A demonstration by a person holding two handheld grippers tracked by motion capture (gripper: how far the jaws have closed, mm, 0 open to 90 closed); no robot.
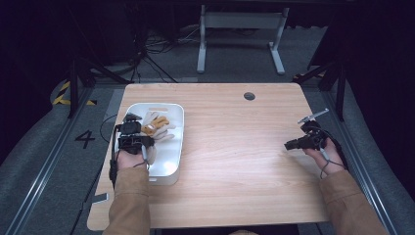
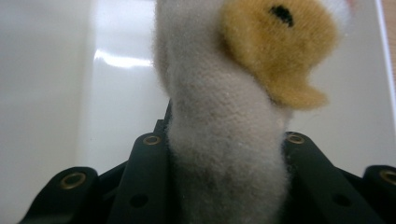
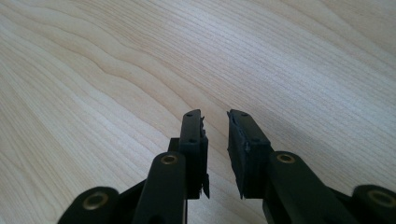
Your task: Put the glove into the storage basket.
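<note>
A soft toy (image 1: 155, 126), off-white with a tan patch, lies in the white tray (image 1: 172, 159) at the table's left. My left gripper (image 1: 138, 129) reaches into the tray and is shut on the toy. In the left gripper view the off-white plush body (image 2: 210, 93) is squeezed between both black jaws of the left gripper (image 2: 224, 140), with the tan part above and the tray's white floor (image 2: 56, 93) behind. My right gripper (image 1: 289, 145) hovers low near the table's right edge, pointing left. In its own view the right gripper (image 3: 217, 116) has its jaws a narrow gap apart over bare wood, with nothing between them.
The wooden table (image 1: 235, 147) has a round cable hole (image 1: 249, 96) near its far edge. A white desk frame (image 1: 240, 29) stands on the floor beyond. The tray sits close to the table's left edge.
</note>
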